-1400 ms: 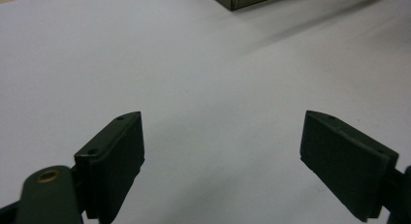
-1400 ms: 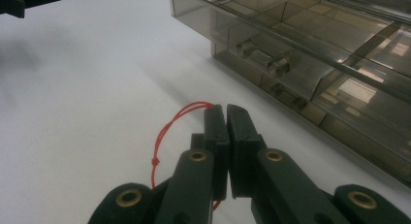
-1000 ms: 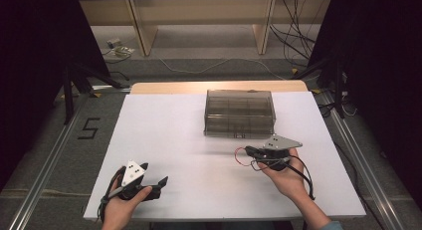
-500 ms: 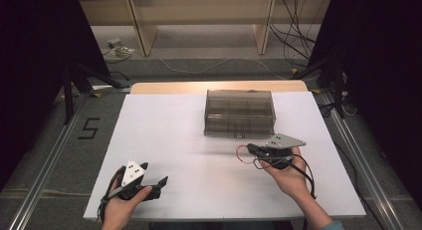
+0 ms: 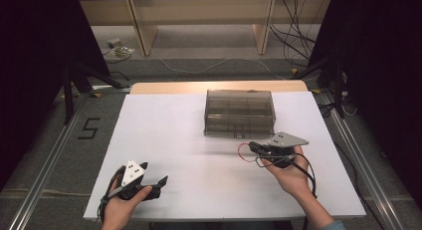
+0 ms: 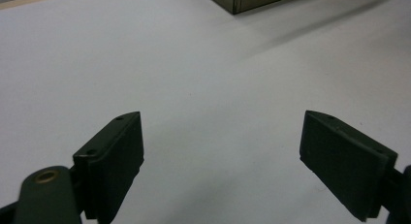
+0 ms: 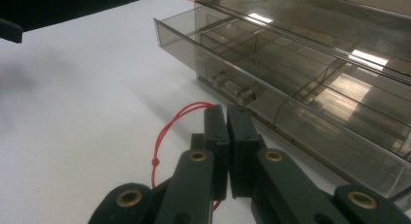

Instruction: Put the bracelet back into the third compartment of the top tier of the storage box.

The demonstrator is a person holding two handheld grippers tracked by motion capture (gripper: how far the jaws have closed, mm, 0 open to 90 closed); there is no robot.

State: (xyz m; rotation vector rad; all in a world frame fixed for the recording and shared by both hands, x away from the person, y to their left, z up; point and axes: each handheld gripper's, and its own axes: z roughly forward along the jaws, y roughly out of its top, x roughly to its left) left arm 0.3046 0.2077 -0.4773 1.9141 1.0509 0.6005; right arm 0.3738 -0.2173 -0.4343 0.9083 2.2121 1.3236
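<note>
We found the right gripper (image 7: pixel 227 118) with its jaws pressed together on a thin red string loop (image 7: pixel 167 132), just in front of the near face of the smoky clear drawer box (image 5: pixel 240 112) that sat toward the far middle of the white counter (image 5: pixel 174 140); its lower drawer (image 7: pixel 252 64) stood slightly pulled out. The left gripper (image 6: pixel 223 156) rested wide open and empty at the near left, well apart. We judged the drawer-pulling step was in hand, and the next move called for a steady, straight pull toward us.
</note>
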